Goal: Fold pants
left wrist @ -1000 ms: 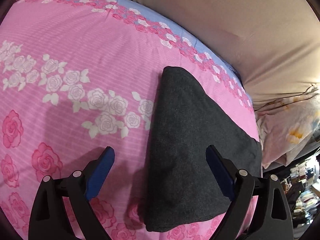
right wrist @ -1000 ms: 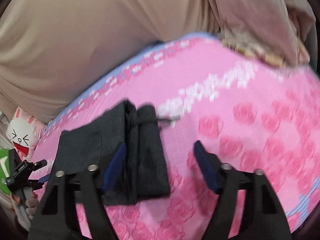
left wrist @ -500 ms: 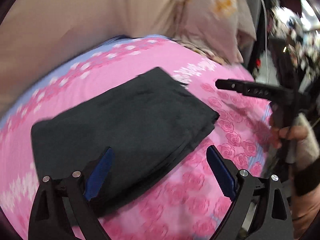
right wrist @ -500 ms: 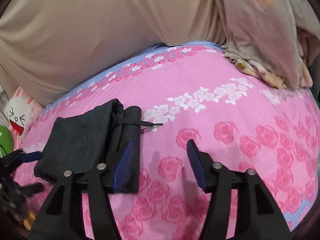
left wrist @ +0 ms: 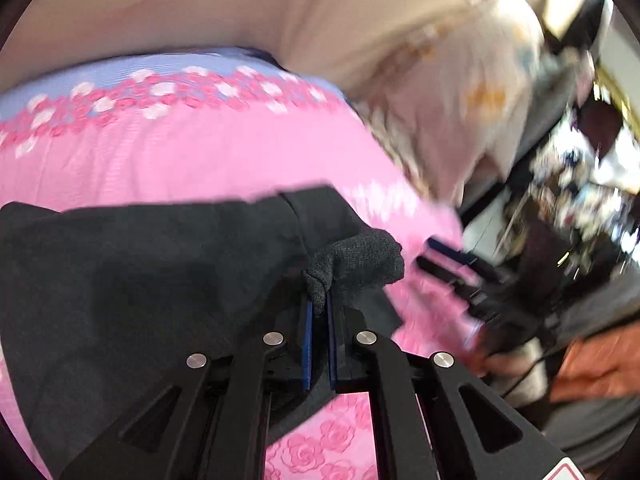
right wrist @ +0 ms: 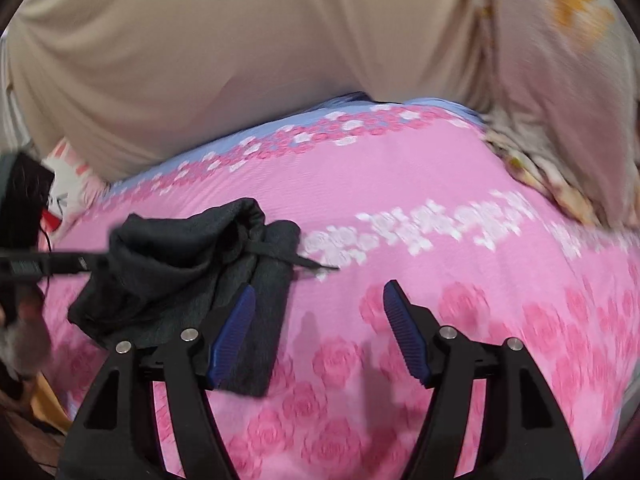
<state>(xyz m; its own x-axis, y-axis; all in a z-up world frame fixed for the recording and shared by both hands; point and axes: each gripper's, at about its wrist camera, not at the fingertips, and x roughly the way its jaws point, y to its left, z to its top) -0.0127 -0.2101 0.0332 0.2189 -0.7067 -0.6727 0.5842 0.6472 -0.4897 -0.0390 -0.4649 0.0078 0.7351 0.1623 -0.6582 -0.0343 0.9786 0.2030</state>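
Left wrist, hidden: the right edge is motion-blurred clutter; the right gripper (left wrist: 452,260) shows only as a dark smear beyond the pants, its state unreadable here.
Left wrist, claw: the left gripper (left wrist: 319,312) is clamped on a bunched corner of the pants (left wrist: 140,280), blue pads pressed together with a knob of fabric sticking out above them.
Left wrist, materials: the pants are dark charcoal, coarse-woven, lying as a broad folded slab on the pink rose-print bedsheet (left wrist: 180,152); the pinched corner is lifted off the slab.
Right wrist, hidden: the left gripper (right wrist: 86,262) enters as a blurred black bar at the pants' left side; its tips are buried in cloth.
Right wrist, claw: the right gripper (right wrist: 320,300) stands wide apart, its ribbed blue left finger (right wrist: 234,332) over the pants' right edge, the other over bare sheet.
Right wrist, pants: the pants (right wrist: 188,276) are rumpled, the left part raised, a thin drawstring (right wrist: 308,264) trailing right onto the bedsheet (right wrist: 440,208).
Right wrist, surroundings: a beige, smooth cover (right wrist: 240,60) rises behind the pants; a white cartoon plush (right wrist: 66,188) peeks out behind the pants' left end.
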